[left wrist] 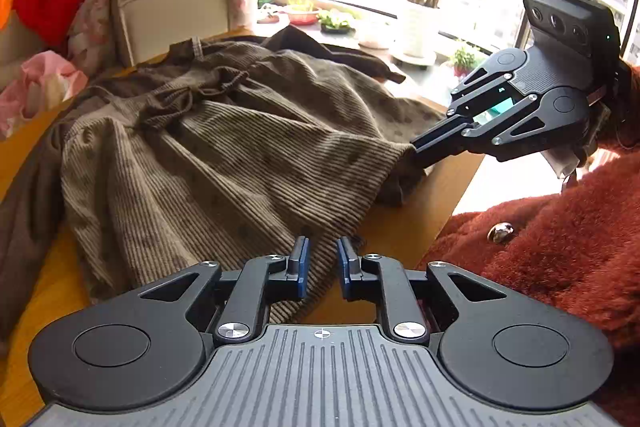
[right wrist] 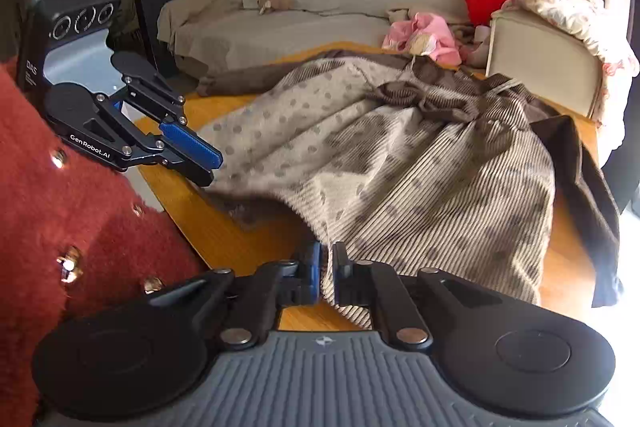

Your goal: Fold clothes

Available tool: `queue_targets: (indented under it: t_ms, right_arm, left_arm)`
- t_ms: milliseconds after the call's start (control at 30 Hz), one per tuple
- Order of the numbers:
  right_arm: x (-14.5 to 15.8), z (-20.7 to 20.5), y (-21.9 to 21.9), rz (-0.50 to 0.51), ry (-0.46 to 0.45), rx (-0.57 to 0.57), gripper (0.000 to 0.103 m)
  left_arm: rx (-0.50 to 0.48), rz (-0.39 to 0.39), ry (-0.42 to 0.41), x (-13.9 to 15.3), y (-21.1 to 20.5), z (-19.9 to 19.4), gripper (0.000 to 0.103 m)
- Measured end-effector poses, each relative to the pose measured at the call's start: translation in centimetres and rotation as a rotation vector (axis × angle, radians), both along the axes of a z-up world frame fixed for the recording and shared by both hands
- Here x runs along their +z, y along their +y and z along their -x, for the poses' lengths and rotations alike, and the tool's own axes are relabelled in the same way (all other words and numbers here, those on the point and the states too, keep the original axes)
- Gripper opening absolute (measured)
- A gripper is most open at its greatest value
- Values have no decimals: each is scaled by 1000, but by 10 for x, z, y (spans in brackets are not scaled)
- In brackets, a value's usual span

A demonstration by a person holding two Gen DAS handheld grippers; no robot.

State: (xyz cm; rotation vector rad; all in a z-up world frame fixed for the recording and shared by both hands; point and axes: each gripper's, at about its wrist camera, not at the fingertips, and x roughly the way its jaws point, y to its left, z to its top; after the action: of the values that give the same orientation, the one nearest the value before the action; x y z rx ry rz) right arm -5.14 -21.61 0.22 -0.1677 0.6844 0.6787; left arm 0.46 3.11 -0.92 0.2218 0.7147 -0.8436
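We have a brown corduroy dress (left wrist: pixel 224 147) spread across the wooden desk (left wrist: pixel 420 215), bodice and gathered waist toward the far side by the sofa (right wrist: pixel 280 11), skirt fanning toward us, and it looks barely begun: the cloth is rumpled, with loose ridges across the skirt and no clean fold line that we can make out. A darker brown garment (left wrist: pixel 344 51) lies under or beside it at the far edge; we cannot tell whether it is a separate piece. Our right gripper (right wrist: pixel 326 277) has its jaws nearly closed with a strip of the skirt's near hem pinched between the blue pads, and in the left wrist view the same gripper (left wrist: pixel 418 151) meets the right corner of the hem, so we judge it has hold of the fabric there. Our left gripper (left wrist: pixel 322 263) stands partly open above the near hem; the cloth lies beneath the gap, but the pads do not appear to press on it, and from the right wrist view its fingers (right wrist: pixel 192 143) hang just over the left corner of the skirt with nothing clamped. As we read it, only one corner is secured. Left to do: take the other corner, smooth the skirt, then make every fold, since none is visible yet.
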Motion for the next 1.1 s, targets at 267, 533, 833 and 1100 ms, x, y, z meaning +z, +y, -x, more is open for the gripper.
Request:
queue_targets:
  t_ms: [267, 533, 833, 1100]
  right_arm:
    - [56, -50, -36, -289, -165, -180, 61]
    - [17, -146, -12, -302, -80, -274, 63]
    - [-32, -164, -6, -348, -7, -346, 65]
    - [-43, -164, -26, -362, -8, -392, 76]
  left_arm:
    - [569, 510, 142, 18, 107, -55, 80]
    - [1070, 817, 449, -33, 204, -60, 81]
    - [1226, 807, 489, -61, 189, -113, 57]
    - [1303, 488, 173, -32, 203, -179, 8]
